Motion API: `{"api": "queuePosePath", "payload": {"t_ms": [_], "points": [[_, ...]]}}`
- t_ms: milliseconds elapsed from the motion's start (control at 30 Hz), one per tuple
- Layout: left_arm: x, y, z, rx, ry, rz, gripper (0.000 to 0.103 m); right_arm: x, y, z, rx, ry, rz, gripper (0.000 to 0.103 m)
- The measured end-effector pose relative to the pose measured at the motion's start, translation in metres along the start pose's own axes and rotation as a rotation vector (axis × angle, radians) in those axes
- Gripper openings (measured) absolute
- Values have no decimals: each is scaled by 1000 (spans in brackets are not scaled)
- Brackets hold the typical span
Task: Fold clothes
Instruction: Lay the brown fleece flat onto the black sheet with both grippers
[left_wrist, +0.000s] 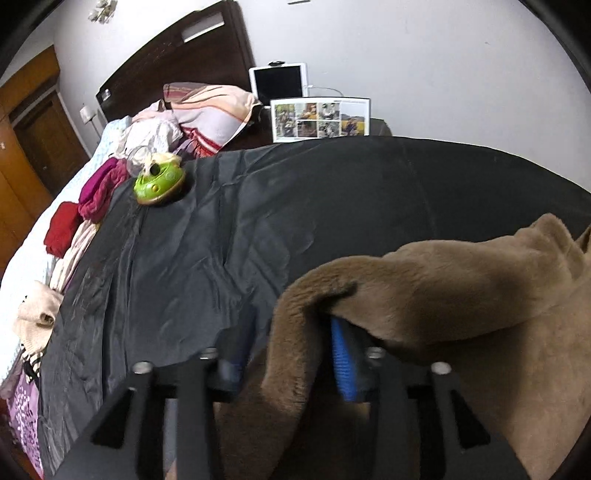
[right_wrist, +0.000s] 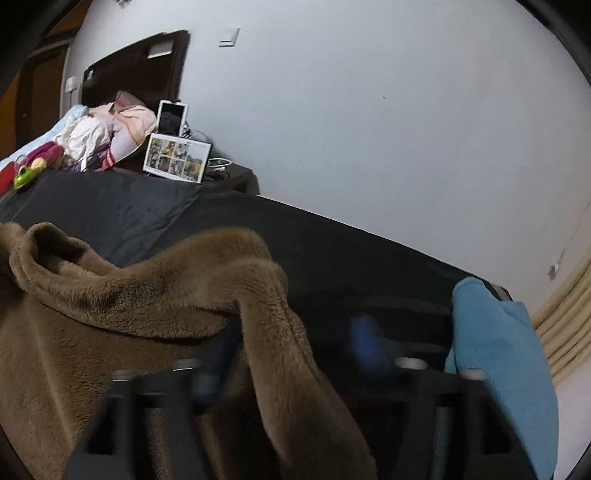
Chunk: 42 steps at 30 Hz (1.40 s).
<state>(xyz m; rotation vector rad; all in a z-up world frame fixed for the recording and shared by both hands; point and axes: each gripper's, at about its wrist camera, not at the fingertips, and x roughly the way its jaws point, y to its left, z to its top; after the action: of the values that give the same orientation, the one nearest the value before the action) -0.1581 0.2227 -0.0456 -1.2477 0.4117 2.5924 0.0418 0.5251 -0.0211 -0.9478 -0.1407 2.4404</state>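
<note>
Where it bunches between my two grippers, the brown fleece garment (left_wrist: 461, 295) is thick, plush and deeply creased, its rolled edge (right_wrist: 122, 280) arching above the black sheet (left_wrist: 229, 236) that covers the bed. My left gripper (left_wrist: 291, 350) has its jaws parted around a fold of that fleece, one blue-ribbed pad (left_wrist: 341, 358) against the cloth; whether they pinch it tight I cannot tell. My right gripper (right_wrist: 291, 354) is blurred, with a strand of fleece running between its fingers, and its grip is also unclear. A blue towel (right_wrist: 498, 350) lies just beside my right fingers. A green toy (left_wrist: 159, 181) sits on the sheet farther off, near heaped clothes (left_wrist: 99, 192).
</note>
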Motion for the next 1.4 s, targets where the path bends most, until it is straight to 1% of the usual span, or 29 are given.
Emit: {"api": "queuePosePath", "payload": {"t_ms": [33,67,200,233,300,367,433,500,567,600,733,767,833,933,1000,1100,1133,1233,1267,1333,1400], "points": [[-1,2,0,-10,4,0,57,4,-1,0,7,13,8,76],[-1,4,0,-20,8,0,60,8,-1,-1,15,26,15,76],[-17,5,1,-10,9,-14,63,9,-6,4,49,54,59,76],[-22,5,2,0,4,-18,64,9,-5,9,56,58,72,76],[-41,1,3,34,-20,-24,66,-6,-9,13,63,56,103,76],[-57,-4,4,69,-41,-31,73,-19,-9,18,61,53,136,76],[-71,-11,5,100,-60,-45,77,-26,-3,22,46,64,173,76],[-87,-19,6,129,-77,-80,78,-27,6,23,28,92,215,76],[-96,-30,7,162,-64,-135,79,-28,15,25,11,121,256,76],[-99,-37,7,181,-51,-168,79,-28,19,25,2,135,277,76],[-84,-70,3,256,56,-275,79,-6,33,20,10,216,303,76],[-75,-81,3,274,82,-272,79,0,36,19,12,236,309,76],[-62,-93,5,281,101,-242,79,11,42,16,17,277,321,76],[-41,-105,19,249,129,-219,79,28,52,12,25,338,339,76],[-32,-109,29,224,127,-195,79,37,52,16,40,327,326,76],[-19,-103,47,123,106,-157,79,50,52,23,65,307,305,76],[-15,-102,48,95,97,-157,79,54,52,25,73,300,298,76],[-2,-93,58,-18,77,-167,79,62,44,34,151,239,282,76],[4,-92,60,-39,82,-167,79,66,43,37,168,232,281,76],[12,-98,59,-8,73,-140,79,75,45,38,176,243,274,76],[20,-104,58,22,64,-112,80,76,55,37,117,225,237,77]]}}
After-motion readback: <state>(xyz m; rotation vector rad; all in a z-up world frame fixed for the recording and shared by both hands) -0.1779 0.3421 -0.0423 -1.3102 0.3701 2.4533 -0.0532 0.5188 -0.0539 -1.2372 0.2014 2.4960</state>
